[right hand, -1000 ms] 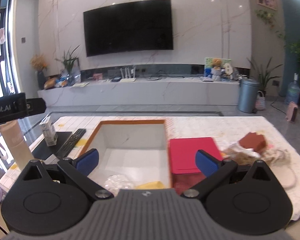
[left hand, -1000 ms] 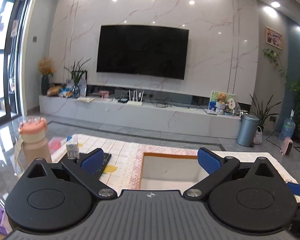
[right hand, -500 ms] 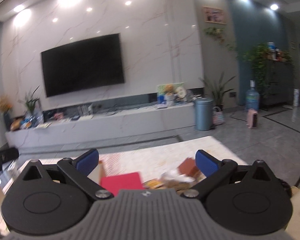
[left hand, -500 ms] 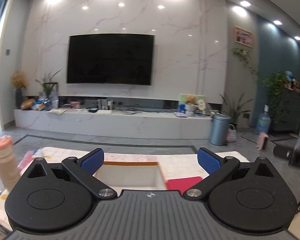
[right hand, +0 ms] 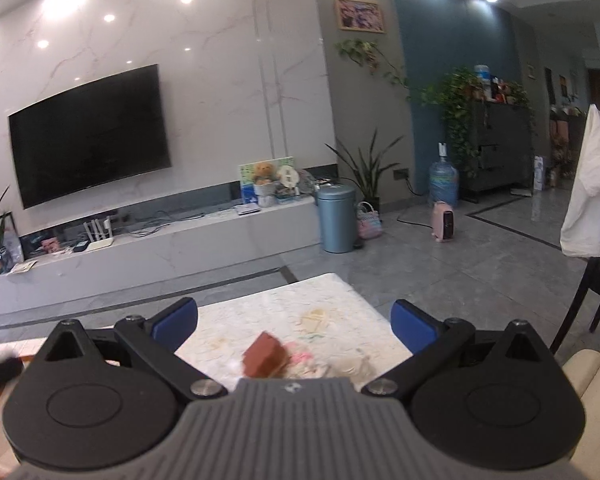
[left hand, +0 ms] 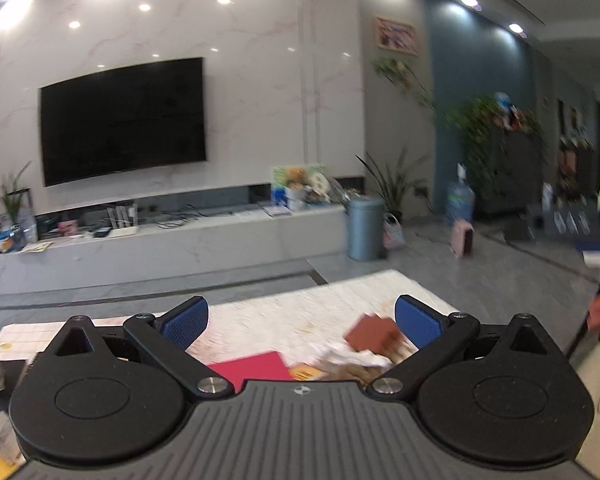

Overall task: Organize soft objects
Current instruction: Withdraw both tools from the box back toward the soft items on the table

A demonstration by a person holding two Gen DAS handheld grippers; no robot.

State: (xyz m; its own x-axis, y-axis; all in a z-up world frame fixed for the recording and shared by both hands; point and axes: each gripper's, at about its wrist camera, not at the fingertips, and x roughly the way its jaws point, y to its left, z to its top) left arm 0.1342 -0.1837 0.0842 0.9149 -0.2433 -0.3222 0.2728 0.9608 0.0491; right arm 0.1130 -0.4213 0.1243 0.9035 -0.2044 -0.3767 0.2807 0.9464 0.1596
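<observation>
A brown block-shaped soft object [left hand: 373,334] lies on a heap of pale soft things [left hand: 356,364] on the patterned table [left hand: 308,316]. A red flat pad [left hand: 252,367] lies left of the heap. My left gripper [left hand: 300,320] is open and empty, held above the table near the heap. My right gripper [right hand: 294,322] is open and empty, with the brown block [right hand: 265,357] low between its fingers and the pale heap [right hand: 320,364] beside it. The white box seen earlier is out of view.
A TV [right hand: 90,134] hangs over a long low console [right hand: 160,248]. A blue-grey bin [right hand: 336,218], a water jug [right hand: 443,184] and a pink heater [right hand: 443,222] stand on the floor. A chair with white cloth [right hand: 586,188] stands at right. A cream sofa arm [right hand: 592,400] is near right.
Both grippers have swung to the right. The white box and pink bottle have left the views, and the brown block and heap now sit between the fingers. Both stay open.
</observation>
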